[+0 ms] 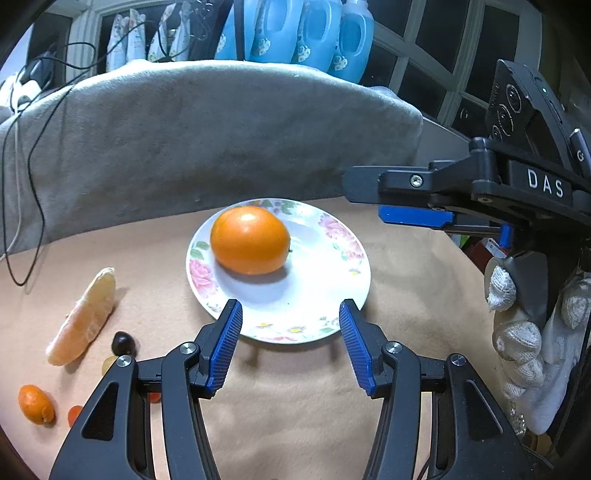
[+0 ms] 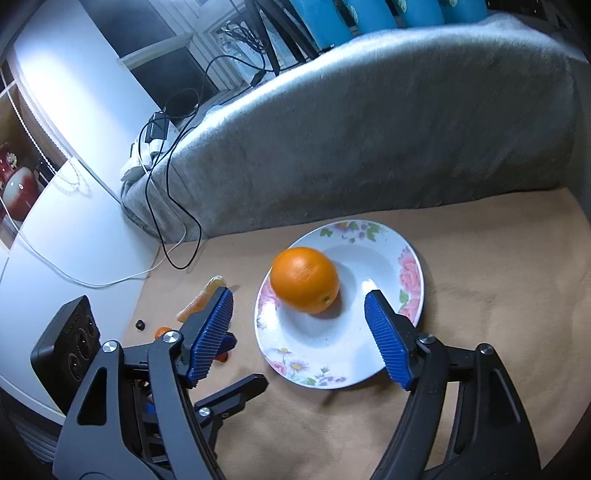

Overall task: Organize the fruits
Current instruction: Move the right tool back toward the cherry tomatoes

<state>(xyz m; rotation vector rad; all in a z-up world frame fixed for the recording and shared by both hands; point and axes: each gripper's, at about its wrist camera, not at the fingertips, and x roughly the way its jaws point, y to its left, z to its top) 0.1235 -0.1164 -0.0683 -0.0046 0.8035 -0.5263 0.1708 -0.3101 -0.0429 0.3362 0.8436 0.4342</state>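
Note:
An orange (image 1: 250, 240) lies on a white floral plate (image 1: 325, 280) on the tan table. My left gripper (image 1: 290, 306) is open and empty, just short of the plate's near rim. My right gripper (image 2: 299, 295) is open and empty above the plate (image 2: 369, 354), with the orange (image 2: 304, 279) just beyond its fingertips. It also shows in the left wrist view (image 1: 413, 216) to the right of the plate. A pomelo slice (image 1: 83, 319), a dark grape (image 1: 122, 342), a kumquat (image 1: 36, 404) and small red fruits (image 1: 75, 414) lie left of the plate.
A grey cloth-covered cushion (image 1: 207, 136) rises behind the plate. Black and white cables (image 2: 173, 206) hang over its left end. Blue detergent bottles (image 1: 317, 33) stand behind it. A white surface (image 2: 74, 236) borders the table on the left.

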